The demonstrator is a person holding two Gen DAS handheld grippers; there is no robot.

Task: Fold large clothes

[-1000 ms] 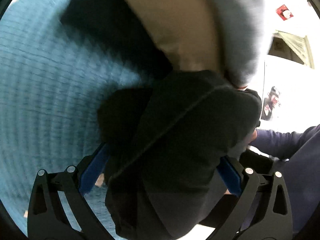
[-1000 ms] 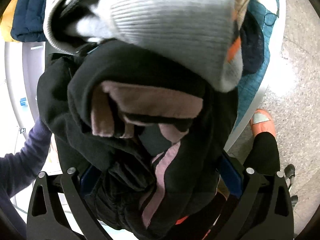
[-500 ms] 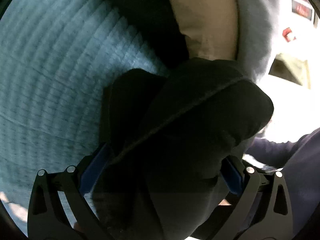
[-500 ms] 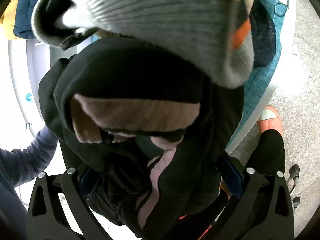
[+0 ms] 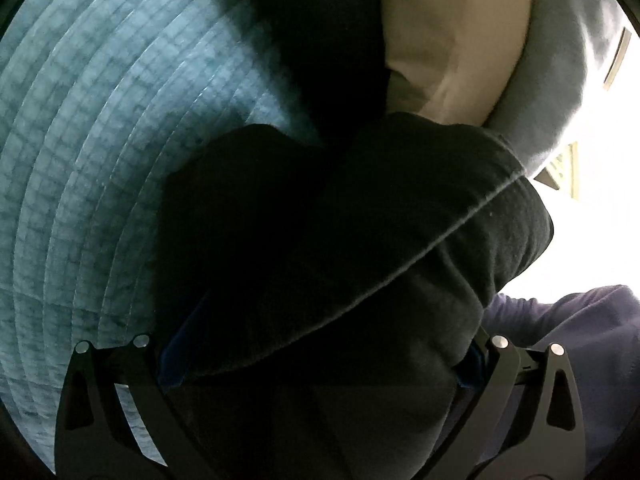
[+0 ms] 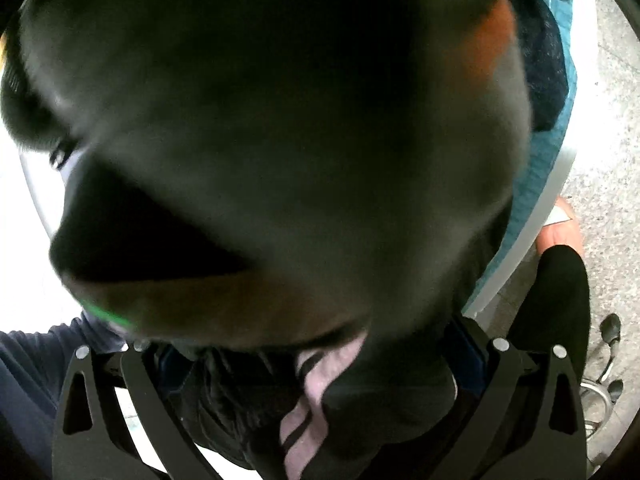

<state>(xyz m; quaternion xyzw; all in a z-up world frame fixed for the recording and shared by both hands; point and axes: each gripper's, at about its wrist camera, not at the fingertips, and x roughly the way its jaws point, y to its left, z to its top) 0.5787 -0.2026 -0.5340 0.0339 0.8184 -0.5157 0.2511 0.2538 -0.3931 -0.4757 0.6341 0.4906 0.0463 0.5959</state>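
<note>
A bulky black garment point(image 5: 340, 260) with grey, beige and pink panels fills both views. In the left wrist view my left gripper point(image 5: 316, 364) is shut on a thick black fold of it, held close over the blue quilted cover point(image 5: 88, 160). Its beige panel point(image 5: 448, 32) and grey ribbed hem point(image 5: 568, 60) hang at the top right. In the right wrist view my right gripper point(image 6: 308, 364) is shut on a bunch of the same garment point(image 6: 280, 140), with pink stripes point(image 6: 316, 392) between the fingers. The fabric lies dark and blurred against the lens. Both grippers' fingertips are hidden by cloth.
The table edge point(image 6: 560, 184) with the blue cover point(image 6: 536, 168) runs down the right of the right wrist view, with speckled floor point(image 6: 612, 128) beyond. The person's orange shoe point(image 6: 560, 232) and dark leg point(image 6: 560, 300) stand there. A purple sleeve point(image 5: 560, 332) shows at the right of the left wrist view.
Both grippers have moved closer to the garment and the cover. The grey and black fabric has swung over the right camera and now blocks most of its view.
</note>
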